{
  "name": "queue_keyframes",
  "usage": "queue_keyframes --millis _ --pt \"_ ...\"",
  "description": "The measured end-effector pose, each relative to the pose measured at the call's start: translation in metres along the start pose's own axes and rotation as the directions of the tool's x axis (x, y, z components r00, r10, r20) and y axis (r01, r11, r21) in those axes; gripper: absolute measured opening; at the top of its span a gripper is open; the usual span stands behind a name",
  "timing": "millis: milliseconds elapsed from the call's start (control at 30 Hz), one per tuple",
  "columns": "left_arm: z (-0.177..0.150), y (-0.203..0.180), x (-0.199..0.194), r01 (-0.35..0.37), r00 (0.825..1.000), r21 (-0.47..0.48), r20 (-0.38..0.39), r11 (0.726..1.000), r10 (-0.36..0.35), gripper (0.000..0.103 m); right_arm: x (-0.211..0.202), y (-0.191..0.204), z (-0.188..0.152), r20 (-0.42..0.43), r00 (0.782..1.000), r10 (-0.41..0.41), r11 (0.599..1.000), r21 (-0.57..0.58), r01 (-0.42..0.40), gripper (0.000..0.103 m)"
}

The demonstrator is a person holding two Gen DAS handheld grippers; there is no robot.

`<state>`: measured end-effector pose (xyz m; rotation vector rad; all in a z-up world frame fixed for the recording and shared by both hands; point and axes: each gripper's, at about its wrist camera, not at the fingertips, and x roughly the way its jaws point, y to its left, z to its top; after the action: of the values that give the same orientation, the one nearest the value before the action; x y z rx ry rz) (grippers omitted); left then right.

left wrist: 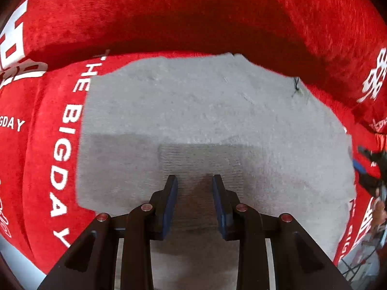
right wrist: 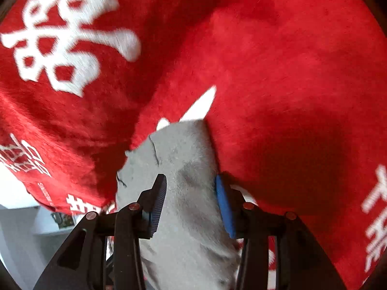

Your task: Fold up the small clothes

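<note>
Both grippers work a grey garment (left wrist: 212, 111) lying on a red printed cover (left wrist: 193, 12). Left gripper (left wrist: 195, 181) hovers over its near ribbed hem, fingers apart and empty; right gripper (right wrist: 191, 183) straddles its bunched side edge, fingers spread, not visibly pinching. Likely mid-fold: next, pinch and carry across.

The left gripper (left wrist: 194, 181) points forward and down, its blue-padded jaws parted with a clear gap between the fingertips. The right gripper (right wrist: 191, 183) also stands parted, wider, its dark ribbed pad (right wrist: 159, 200) left and blue pad (right wrist: 223, 205) right.
</note>
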<state>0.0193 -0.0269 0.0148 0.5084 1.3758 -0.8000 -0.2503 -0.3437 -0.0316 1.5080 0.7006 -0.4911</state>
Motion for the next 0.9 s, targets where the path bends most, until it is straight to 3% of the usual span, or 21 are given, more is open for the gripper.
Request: queue_keyframes --millis 67,200,267,333,433,600,733,900 --pt "-0.002 -0.004 0.0 -0.018 1.0 0.008 0.013 1.0 0.018 0.031 0.004 0.017 0.0 -0.018 0.997 -0.078 0.992 -0.104 0.076 0.008" --pt "-0.001 -0.007 0.0 -0.031 0.999 0.007 0.018 0.999 0.031 0.031 -0.015 0.063 -0.01 0.112 0.973 -0.201 0.905 -0.358 0.228 0.008" --pt "0.0 -0.009 0.0 -0.04 0.999 0.013 0.023 0.999 0.039 0.032 -0.012 0.062 -0.008 0.139 0.95 -0.278 0.872 -0.377 0.311 0.008" --pt "0.003 -0.015 0.003 -0.053 0.998 0.023 0.037 0.998 0.052 0.032 0.006 0.047 -0.003 0.113 0.927 -0.359 0.85 -0.371 0.374 0.008" --pt "0.008 -0.026 0.008 -0.083 0.995 0.043 0.055 0.996 0.08 0.032 0.008 0.044 -0.005 0.131 0.926 -0.354 0.852 -0.364 0.377 0.008" --pt "0.011 -0.029 0.001 -0.125 0.992 0.065 0.043 0.99 0.122 0.032 -0.013 0.047 -0.016 0.147 0.899 -0.412 0.85 -0.294 0.437 0.01" --pt "0.006 -0.016 -0.017 -0.12 0.992 0.027 0.04 0.992 0.119 0.032 -0.03 0.06 -0.045 0.143 0.911 -0.387 0.847 -0.336 0.412 0.011" --pt "-0.001 -0.021 -0.02 -0.114 0.993 0.038 0.033 0.993 0.113 0.032 -0.016 0.074 -0.087 0.114 0.912 -0.394 0.813 -0.42 0.404 0.011"
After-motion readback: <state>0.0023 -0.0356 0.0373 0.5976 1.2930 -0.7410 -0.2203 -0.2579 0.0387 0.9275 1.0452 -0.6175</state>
